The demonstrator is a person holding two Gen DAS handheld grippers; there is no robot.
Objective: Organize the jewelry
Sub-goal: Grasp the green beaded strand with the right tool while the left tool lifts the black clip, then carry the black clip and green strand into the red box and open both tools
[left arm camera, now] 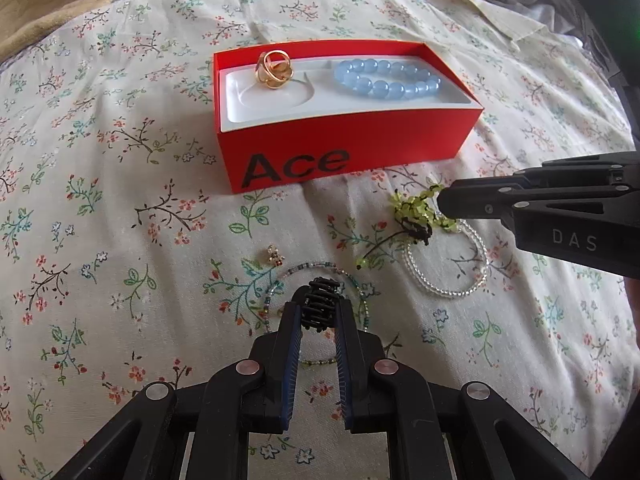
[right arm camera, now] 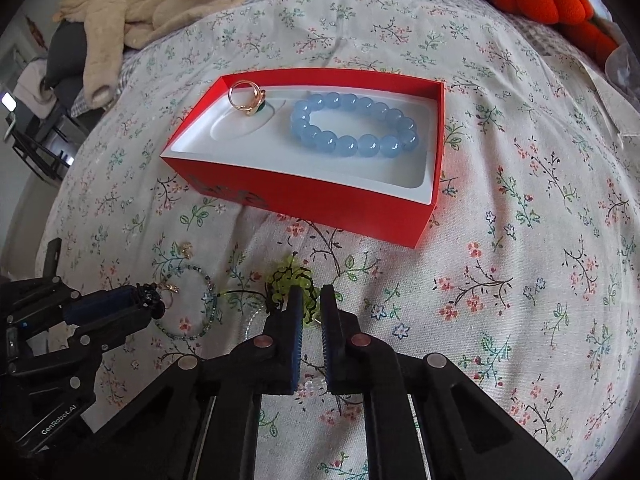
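The red box (left arm camera: 344, 148) marked "Ace" sat open on the floral bedspread (left arm camera: 120, 200), its white tray holding a gold ring (left arm camera: 273, 69) at one end and a blue bead bracelet (right arm camera: 354, 124) at the other; the left gripper (left arm camera: 319, 305) was clamped on a small black hair claw (left arm camera: 320, 300) above a thin beaded strand (right arm camera: 208, 300); the right gripper (right arm camera: 311, 300) had pinched narrow onto the green bead bracelet (right arm camera: 288, 280), which lay partly over a clear bead bracelet (left arm camera: 448, 272); a small gold charm (left arm camera: 274, 255) lay nearby.
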